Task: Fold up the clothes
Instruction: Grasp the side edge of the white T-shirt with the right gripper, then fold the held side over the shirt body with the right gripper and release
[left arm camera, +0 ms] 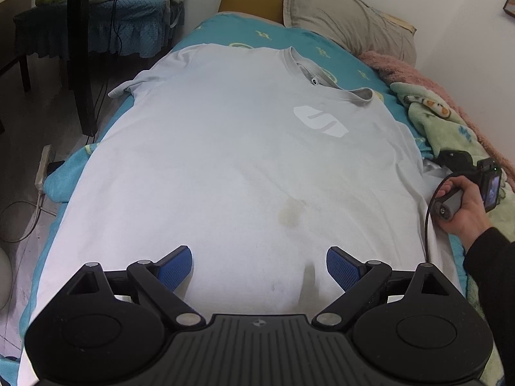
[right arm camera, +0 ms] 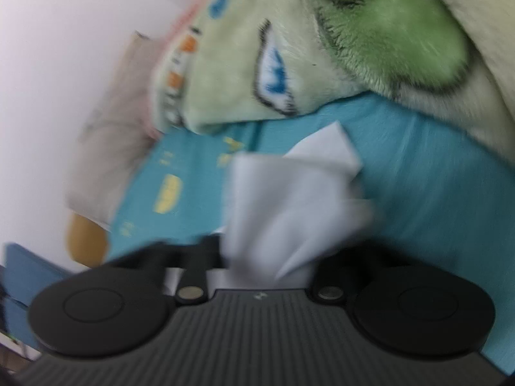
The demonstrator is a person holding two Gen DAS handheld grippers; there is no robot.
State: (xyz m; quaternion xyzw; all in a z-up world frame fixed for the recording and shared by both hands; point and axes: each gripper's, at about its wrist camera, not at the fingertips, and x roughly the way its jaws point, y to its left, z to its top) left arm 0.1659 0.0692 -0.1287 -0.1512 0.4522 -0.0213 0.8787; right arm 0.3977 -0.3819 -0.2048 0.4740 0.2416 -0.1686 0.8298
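**Inspector:** Left side?

**Operator:** My left gripper (left arm camera: 259, 268) is released, blue pads (left arm camera: 175, 268) spread wide, hovering above the lower part of the white T-shirt (left arm camera: 225, 160). The shirt lies flat on the teal bedsheet (left arm camera: 283, 37) ahead of the pads, collar at the far end. A yellowish stain (left arm camera: 291, 214) sits just ahead of them.

**Inspector:** Right side?

**Operator:** My right gripper (right arm camera: 264, 257) is clenched on a bunched fold of the T-shirt (right arm camera: 289, 199), its fingertips hidden by the cloth. Picture blurred. A green plush blanket (right arm camera: 370, 41) lies beyond that fold. My right hand (left arm camera: 463, 206) is at the shirt's right edge.
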